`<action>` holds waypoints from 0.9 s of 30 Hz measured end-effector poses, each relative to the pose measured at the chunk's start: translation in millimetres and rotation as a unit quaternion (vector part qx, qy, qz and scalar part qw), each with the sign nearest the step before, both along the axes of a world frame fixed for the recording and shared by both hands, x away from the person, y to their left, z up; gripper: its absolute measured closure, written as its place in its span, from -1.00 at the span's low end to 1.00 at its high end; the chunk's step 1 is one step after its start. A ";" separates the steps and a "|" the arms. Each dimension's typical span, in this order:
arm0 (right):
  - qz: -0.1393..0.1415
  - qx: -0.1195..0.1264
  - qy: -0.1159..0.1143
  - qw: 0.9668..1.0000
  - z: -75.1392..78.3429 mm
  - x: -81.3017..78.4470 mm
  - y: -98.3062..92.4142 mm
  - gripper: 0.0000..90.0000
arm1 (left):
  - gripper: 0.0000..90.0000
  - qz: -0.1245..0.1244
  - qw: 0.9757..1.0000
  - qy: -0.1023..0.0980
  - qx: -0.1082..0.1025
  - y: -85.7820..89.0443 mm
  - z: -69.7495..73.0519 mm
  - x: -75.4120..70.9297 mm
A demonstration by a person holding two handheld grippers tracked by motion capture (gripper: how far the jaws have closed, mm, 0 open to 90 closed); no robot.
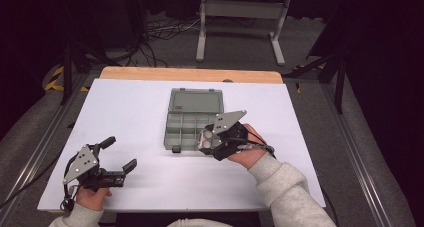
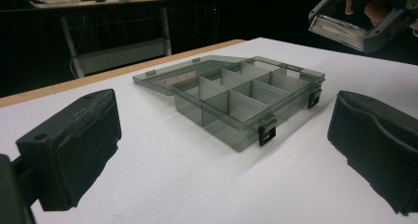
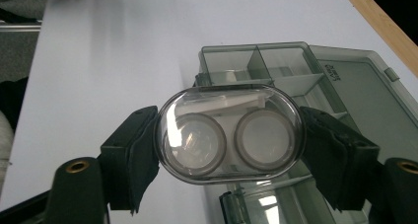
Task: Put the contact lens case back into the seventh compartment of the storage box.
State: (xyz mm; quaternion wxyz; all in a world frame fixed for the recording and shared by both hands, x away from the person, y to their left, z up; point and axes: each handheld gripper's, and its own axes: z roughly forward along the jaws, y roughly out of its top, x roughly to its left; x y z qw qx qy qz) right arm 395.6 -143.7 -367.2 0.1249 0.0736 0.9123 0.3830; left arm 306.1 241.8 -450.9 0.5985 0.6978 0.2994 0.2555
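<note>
Desk: a broad white-topped desk point(image 1: 130, 117) with a pale wooden far edge; it carries the box and, near its front left corner, the idle hand.
Box: a smoky grey translucent plastic organiser box point(image 1: 192, 121) lies near the middle of the desk, its lid thrown flat open toward the far edge; the divided compartments look empty in the left gripper view point(image 2: 246, 98); two black latches sit on its near wall.
Left gripper: the left gripper point(image 1: 121, 154) rests low over the front left of the desk, well apart from the box; its jaws stand wide apart with nothing between them.
Right gripper: the right gripper point(image 1: 206, 141) hangs just above the near right corner of the box; its jaws are clamped on the case by its two short ends.
Case: a small clear oval plastic case with two round wells inside point(image 3: 229, 133), held level between the jaws and off the desk, over the near compartments.
Step in hand: carrying the case to the box, by my reading; placing not yet done.
Next move calls for: choosing a compartment wide enough for the oval; lining its long side with the dividers; lowering until it seats before the jaws part; the partitions could catch an edge and tip it.
</note>
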 end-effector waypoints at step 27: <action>-0.019 -0.008 -0.011 1.000 3.4 34.9 9.3 -0.41 | -0.99 0.000 1.000 0.003 0.001 1.2 -0.1 0.6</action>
